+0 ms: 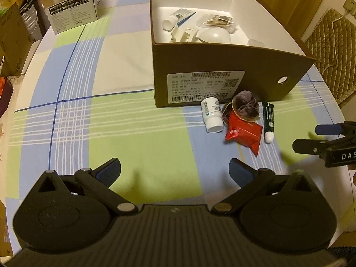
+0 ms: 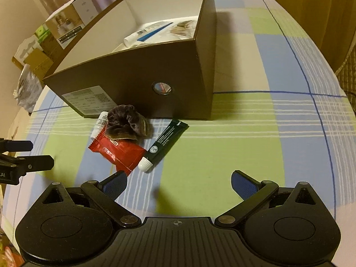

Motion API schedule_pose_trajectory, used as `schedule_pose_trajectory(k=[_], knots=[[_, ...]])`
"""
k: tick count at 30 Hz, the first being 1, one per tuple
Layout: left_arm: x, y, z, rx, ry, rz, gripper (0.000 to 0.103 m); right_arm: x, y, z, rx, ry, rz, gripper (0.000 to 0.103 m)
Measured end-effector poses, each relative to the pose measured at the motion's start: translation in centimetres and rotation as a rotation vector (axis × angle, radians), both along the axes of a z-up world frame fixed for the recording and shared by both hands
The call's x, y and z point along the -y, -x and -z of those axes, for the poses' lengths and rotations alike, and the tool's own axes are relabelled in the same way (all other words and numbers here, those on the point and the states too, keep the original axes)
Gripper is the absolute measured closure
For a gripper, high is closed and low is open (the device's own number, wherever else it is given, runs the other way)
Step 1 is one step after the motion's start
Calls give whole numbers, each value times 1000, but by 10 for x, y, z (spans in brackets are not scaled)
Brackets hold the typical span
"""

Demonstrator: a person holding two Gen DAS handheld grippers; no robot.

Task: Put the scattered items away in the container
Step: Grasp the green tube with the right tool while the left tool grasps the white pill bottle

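A brown cardboard box (image 1: 222, 66) (image 2: 138, 75) stands on the checked cloth and holds several white items. In front of it lie a white pill bottle (image 1: 211, 114) (image 2: 99, 124), a dark purple scrunchie (image 1: 245, 106) (image 2: 126, 122), a red snack packet (image 1: 243, 133) (image 2: 116, 152) and a dark green tube (image 1: 268, 120) (image 2: 165, 143). My left gripper (image 1: 174, 172) is open and empty, short of the pile and to its left. My right gripper (image 2: 178, 185) is open and empty, just short of the tube and packet. Each gripper shows at the edge of the other view (image 1: 311, 139) (image 2: 36, 155).
A printed carton (image 1: 69, 4) (image 2: 66, 22) stands at the table's far left corner. Boxes and bags (image 1: 13, 33) lie beyond the left edge. A quilted chair cushion (image 1: 333, 51) is off the right edge. The table edge curves round on both sides.
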State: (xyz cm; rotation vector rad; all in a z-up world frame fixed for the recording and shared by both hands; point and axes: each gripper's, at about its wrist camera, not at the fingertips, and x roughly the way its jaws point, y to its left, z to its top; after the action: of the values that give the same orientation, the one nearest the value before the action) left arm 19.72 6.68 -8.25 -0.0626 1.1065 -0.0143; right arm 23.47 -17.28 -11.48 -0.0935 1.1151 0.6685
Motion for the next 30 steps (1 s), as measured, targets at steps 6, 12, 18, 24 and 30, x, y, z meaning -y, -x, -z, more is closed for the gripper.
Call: schedule_pose_trajectory(k=[6,12,18,24,30], knots=[[-1,-7,3,1,11,-14,1,-8,-3,6,24,-15,27,0],[-5,-14,10,-15,14,-25,1,-20,-11,10,44,-46,54,28],[-11,-20,15,-26,21,-34,1,-31,-19,19,35,-48,70,34],[-14,-24,17,-24,33,-29,2,-37,-16,22,118,7,-12,65],[-11,-30,21,-23,45,-20,3,-20,-10,23,144,44,-62,84]])
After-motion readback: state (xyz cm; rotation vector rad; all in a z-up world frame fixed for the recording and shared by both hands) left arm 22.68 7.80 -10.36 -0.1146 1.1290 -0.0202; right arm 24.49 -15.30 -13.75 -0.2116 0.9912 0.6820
